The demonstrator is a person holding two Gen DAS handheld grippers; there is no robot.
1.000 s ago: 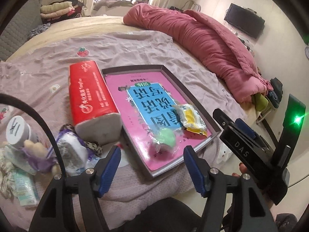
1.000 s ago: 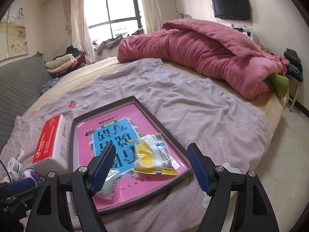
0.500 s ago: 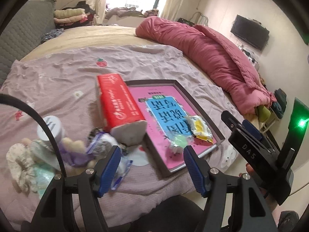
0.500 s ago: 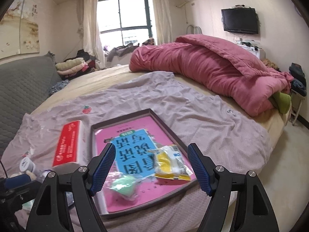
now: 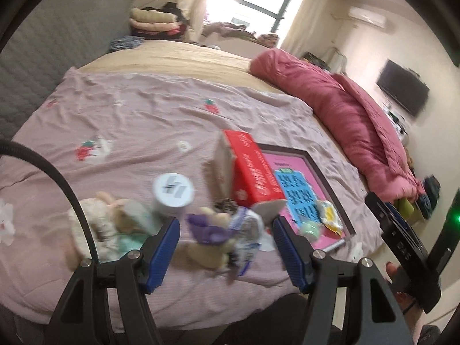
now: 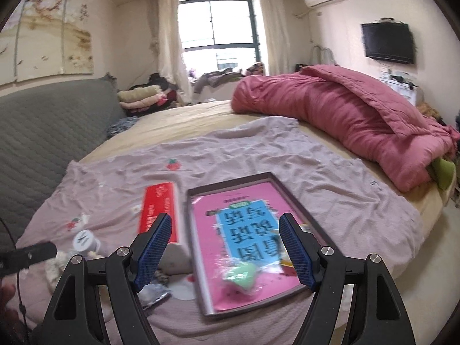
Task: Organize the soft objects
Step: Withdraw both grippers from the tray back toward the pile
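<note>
Left tool (image 5: pixel 225 247): jaws wide, empty, above the plush toy (image 5: pixel 211 243) on the bed (image 5: pixel 143 115).
Right tool (image 6: pixel 225 251): wide, empty, over the tray (image 6: pixel 290 192).
Green soft item (image 6: pixel 241 276): blurred, seemingly in tray.

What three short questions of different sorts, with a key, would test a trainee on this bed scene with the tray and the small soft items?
1. True or false: the left gripper is shut on the plush toy.
2. Multiple choice: the green soft item lies (A) in the dark-framed tray, (B) on the red tissue pack, (C) on the pink quilt.
3. Fill in: the red tissue pack lies to the ____ of the tray in the right wrist view.

Key: 1 false, both grippers, the right gripper too, stand open and empty. 2 A. 3 left.
</note>
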